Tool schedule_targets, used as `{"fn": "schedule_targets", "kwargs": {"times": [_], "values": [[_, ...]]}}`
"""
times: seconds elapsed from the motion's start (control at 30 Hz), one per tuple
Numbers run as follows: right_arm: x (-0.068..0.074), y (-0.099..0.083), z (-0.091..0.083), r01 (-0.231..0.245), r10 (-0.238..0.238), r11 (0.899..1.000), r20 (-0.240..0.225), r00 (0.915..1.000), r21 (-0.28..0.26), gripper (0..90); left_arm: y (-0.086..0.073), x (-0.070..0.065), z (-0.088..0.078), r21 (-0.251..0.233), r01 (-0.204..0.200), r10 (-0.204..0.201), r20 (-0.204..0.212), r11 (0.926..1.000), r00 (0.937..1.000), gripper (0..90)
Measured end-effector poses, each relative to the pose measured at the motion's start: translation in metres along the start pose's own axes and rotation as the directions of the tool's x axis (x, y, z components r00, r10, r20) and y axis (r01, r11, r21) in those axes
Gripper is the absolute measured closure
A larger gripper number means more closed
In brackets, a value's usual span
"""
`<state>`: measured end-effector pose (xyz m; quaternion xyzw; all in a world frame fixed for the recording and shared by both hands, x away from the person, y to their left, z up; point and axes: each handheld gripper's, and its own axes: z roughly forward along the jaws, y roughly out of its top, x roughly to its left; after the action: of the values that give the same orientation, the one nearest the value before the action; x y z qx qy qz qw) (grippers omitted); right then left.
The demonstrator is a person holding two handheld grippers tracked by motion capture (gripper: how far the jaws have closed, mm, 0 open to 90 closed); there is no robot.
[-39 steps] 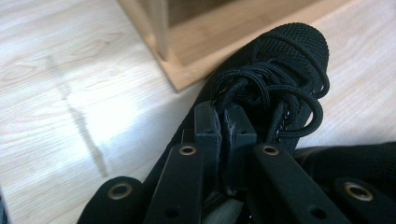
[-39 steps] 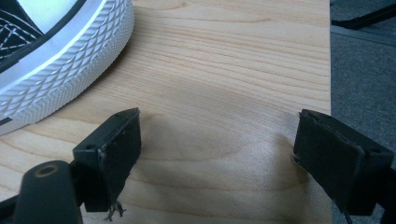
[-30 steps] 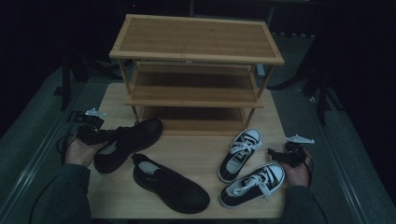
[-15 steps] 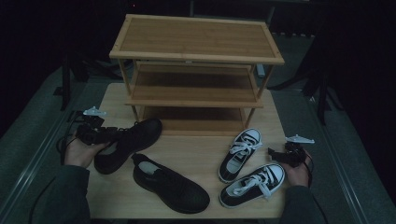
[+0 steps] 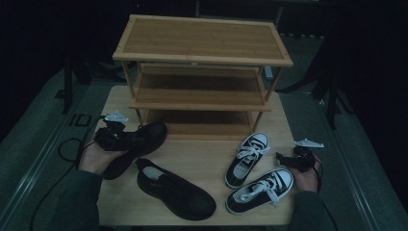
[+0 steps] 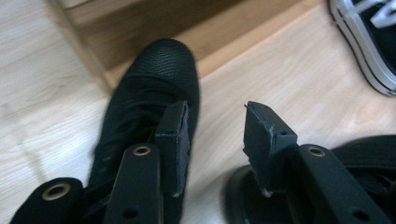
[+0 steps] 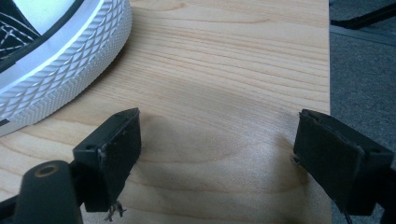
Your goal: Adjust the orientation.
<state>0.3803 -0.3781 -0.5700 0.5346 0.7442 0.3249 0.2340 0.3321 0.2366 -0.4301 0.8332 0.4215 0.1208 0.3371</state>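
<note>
At left centre of the high view the left gripper [image 5: 126, 137] sits over the heel of a black shoe [image 5: 137, 147] lying before the rack [image 5: 202, 57]. Its jaws have just been opening and now stand apart, gripping nothing. The second black shoe [image 5: 175, 188] lies lower centre, near the table [image 5: 211, 163] front edge. At lower right the right gripper [image 5: 284, 158] rests near the table's right edge, jaws wide over bare wood, beside two sneakers [image 5: 259, 190]. The rack's shelves hold nothing.

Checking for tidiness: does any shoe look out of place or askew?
Yes. All four shoes sit on the table, not the rack. The black pair is splayed: one shoe angled toward the rack, the other pointing away.
</note>
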Motion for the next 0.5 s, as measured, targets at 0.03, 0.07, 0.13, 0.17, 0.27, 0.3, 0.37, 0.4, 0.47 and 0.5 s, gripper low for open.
{"fn": "schedule_targets", "kwargs": {"times": [0.03,0.07,0.13,0.17,0.27,0.3,0.37,0.4,0.47,0.5], "values": [[0.000,0.000,0.000,0.000,0.000,1.000,0.000,1.0000,0.000,14.9,0.000,0.000,0.000,0.000,0.000,0.000,0.000,1.0000,1.0000,59.7],[0.000,0.000,0.000,0.000,0.000,1.000,0.000,1.0000,0.000,14.9,0.001,-0.005,0.004,0.016,-0.021,0.021,0.011,0.9996,0.9997,59.7],[0.000,0.000,0.000,0.000,0.000,1.000,0.000,1.0000,0.000,14.9,0.002,-0.009,0.007,0.028,-0.031,0.031,0.024,0.9991,0.9992,59.8],[0.000,0.000,0.000,0.000,0.000,1.000,0.000,1.0000,0.000,14.9,0.002,-0.009,0.007,0.028,-0.031,0.031,0.024,0.9991,0.9992,59.8],[0.000,0.000,0.000,0.000,0.000,1.000,0.000,1.0000,0.000,14.9,0.000,-0.015,0.010,0.045,-0.044,0.042,0.043,0.9980,0.9982,59.9],[0.000,0.000,0.000,0.000,0.000,1.000,0.000,1.0000,0.000,14.9,0.000,-0.015,0.010,0.045,-0.044,0.042,0.043,0.9980,0.9982,59.9],[0.000,0.000,0.000,0.000,0.000,1.000,0.000,1.0000,0.000,14.9,-0.002,-0.018,0.010,0.050,-0.051,0.048,0.055,0.9975,0.9973,59.9],[0.000,0.000,0.000,0.000,0.000,1.000,0.000,1.0000,0.000,14.9,-0.005,-0.021,0.010,0.054,-0.059,0.056,0.065,0.9968,0.9963,59.9],[0.000,0.000,0.000,0.000,0.000,1.000,0.000,1.0000,0.000,14.9,-0.009,-0.022,0.009,0.053,-0.058,0.054,0.074,0.9969,0.9958,59.9],[0.000,0.000,0.000,0.000,0.000,1.000,0.000,1.0000,0.000,14.9,-0.009,-0.022,0.009,0.053,-0.058,0.054,0.074,0.9969,0.9958,59.9]]}}
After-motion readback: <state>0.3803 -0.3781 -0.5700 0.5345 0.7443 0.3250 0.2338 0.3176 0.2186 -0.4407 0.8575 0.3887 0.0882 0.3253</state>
